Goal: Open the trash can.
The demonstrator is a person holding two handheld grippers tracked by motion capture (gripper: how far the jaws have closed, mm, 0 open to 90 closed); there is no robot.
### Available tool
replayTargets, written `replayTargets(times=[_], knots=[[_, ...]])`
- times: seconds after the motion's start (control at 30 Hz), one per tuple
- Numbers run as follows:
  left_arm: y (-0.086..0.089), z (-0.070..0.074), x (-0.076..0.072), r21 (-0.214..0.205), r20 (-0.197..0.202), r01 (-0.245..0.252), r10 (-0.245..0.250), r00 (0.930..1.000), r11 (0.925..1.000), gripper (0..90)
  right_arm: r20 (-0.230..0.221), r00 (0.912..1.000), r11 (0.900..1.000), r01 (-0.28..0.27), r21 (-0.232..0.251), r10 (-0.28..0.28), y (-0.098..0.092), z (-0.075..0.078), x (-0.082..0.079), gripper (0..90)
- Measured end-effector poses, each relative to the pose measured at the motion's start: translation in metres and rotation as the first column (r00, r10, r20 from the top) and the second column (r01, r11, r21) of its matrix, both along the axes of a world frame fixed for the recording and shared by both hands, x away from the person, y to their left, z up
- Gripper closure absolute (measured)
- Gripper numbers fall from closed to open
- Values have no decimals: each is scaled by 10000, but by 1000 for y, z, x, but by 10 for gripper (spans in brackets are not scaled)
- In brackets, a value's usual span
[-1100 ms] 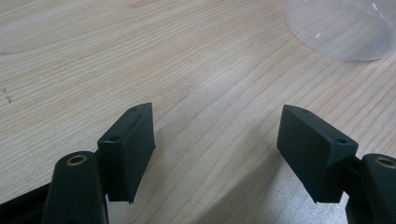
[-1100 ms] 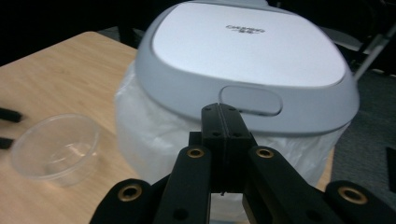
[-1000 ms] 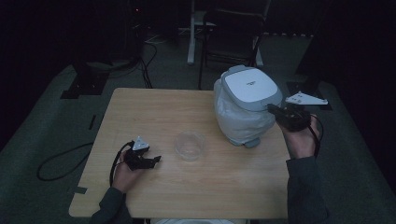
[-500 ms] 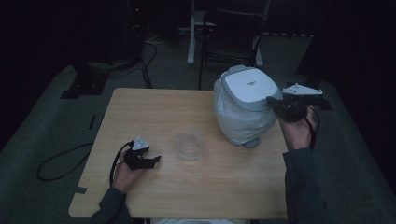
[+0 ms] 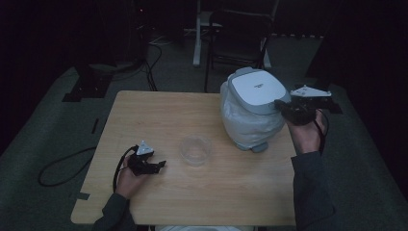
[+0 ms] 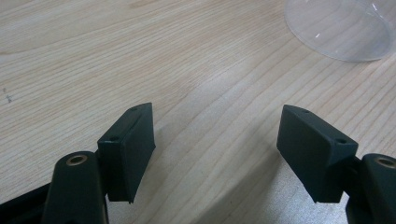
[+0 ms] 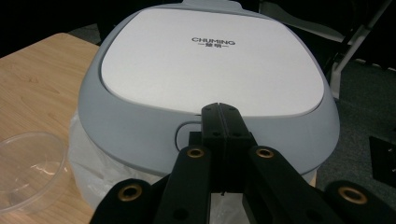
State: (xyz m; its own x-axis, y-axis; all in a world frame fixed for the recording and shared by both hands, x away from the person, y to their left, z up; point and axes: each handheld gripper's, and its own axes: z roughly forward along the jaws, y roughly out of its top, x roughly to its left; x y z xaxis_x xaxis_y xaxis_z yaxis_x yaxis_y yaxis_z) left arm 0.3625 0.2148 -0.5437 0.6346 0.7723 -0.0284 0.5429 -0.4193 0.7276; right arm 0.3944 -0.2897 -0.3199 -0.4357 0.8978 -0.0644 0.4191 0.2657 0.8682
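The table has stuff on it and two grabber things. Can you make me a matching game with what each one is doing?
Things:
1. cooker
2. clear bowl
3. left gripper
4. right gripper

States:
a. fingers apart, nothing between them
b. empty, in the middle of the table
c. lid down, body wrapped in plastic
d. fingers shut, tips at the lid's front button

Pairs: 1-c, 2-b, 3-a, 4-d
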Motion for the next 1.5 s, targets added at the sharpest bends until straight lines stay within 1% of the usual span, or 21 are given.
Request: replayTargets(times=[0.2, 0.4, 0.53, 0.7, 0.8, 0.93, 1.03, 1.1, 1.3, 1.43, 1.5], knots=[[0, 0, 0, 35, 5, -4, 4, 10000, 10000, 286, 58, 10000, 9999, 40, -112, -40, 1, -2, -2, 900], [0, 0, 0, 7, -15, 6, -6, 10000, 10000, 287, 8, 10000, 9999, -3, -126, 4, 1, -2, -2, 900], [0, 0, 0, -2, -17, 5, -5, 10000, 10000, 286, 60, 10000, 10000, -27, 74, 26, -1, -2, -2, 897], [0, 0, 0, -24, -22, -9, 9, 10000, 10000, 286, 115, 9999, 9999, 68, 153, -70, -3, -2, -3, 800], [0, 0, 0, -29, -34, -3, 3, 10000, 10000, 286, 188, 9997, 9999, 133, 92, -135, -3, -3, -5, 740], [0, 0, 0, -8, -20, 1, -1, 10000, 10000, 286, 404, 9991, 9999, 151, 67, -154, -3, -5, -9, 696], [0, 0, 0, -29, -23, -10, 10, 10000, 10000, 287, 607, 9981, 9999, 95, 73, -99, -2, -3, -15, 658], [0, 0, 0, -13, -23, -1, 1, 10000, 10000, 286, 664, 9978, 10000, 47, 39, -49, -1, -1, -18, 643], [0, 0, 0, -2, -18, 6, -6, 10000, 10000, 286, 760, 9971, 10000, -84, -36, 86, 2, 2, -24, 635], [0, 0, 0, -31, -22, -11, 11, 10000, 10000, 286, 770, 9969, 9998, -181, -83, 187, 4, 0, -28, 631], [0, 0, 0, -9, -23, 0, -1, 10000, 10000, 286, 782, 9966, 9996, -267, -59, 270, 5, -4, -32, 625]])
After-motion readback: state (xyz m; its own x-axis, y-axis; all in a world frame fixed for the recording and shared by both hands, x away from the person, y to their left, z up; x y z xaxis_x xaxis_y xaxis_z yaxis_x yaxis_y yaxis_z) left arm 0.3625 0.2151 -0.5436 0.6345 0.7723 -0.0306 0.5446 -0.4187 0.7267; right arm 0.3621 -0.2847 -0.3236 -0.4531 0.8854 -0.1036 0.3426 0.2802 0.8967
